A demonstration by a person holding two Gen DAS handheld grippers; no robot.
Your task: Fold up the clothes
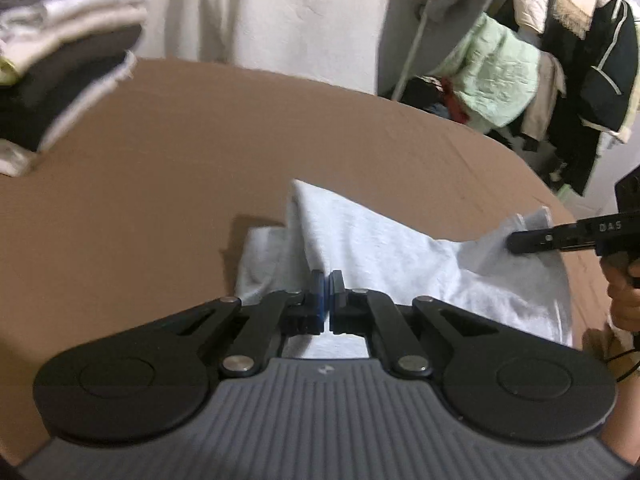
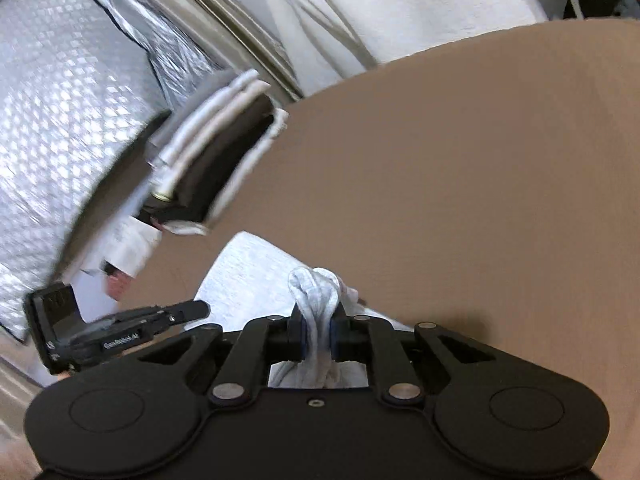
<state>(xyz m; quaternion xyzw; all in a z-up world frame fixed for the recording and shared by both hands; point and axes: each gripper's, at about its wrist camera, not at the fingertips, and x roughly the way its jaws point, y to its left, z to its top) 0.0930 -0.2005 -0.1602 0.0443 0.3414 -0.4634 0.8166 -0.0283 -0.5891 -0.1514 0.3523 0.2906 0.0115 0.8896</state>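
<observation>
Both claws have hold of one pale grey garment (image 1: 400,256) lying crumpled on the brown counter (image 1: 160,168). The right claw (image 2: 318,332) is clamped on a bunched fold of the cloth, which stands up as a gathered ridge between its jaws. The left claw (image 1: 327,280) has its jaws together; a thin edge of cloth appears to be pinched between the blue pads, though this cannot be confirmed, since the fabric lies directly behind and beneath them. From the left wrist view, the garment spreads forward and to the right of the left claw, with one corner raised in a peak, and the right claw grips its far right edge. To perform the step well, the two grips should be drawn apart until the cloth between them is taut and flat, then carried over together so the edges align. The grips should be kept level; unequal height would likely skew the fold. A stack of folded clothes (image 1: 60,64) sits well apart at the far left of the counter, probably the destination.
</observation>
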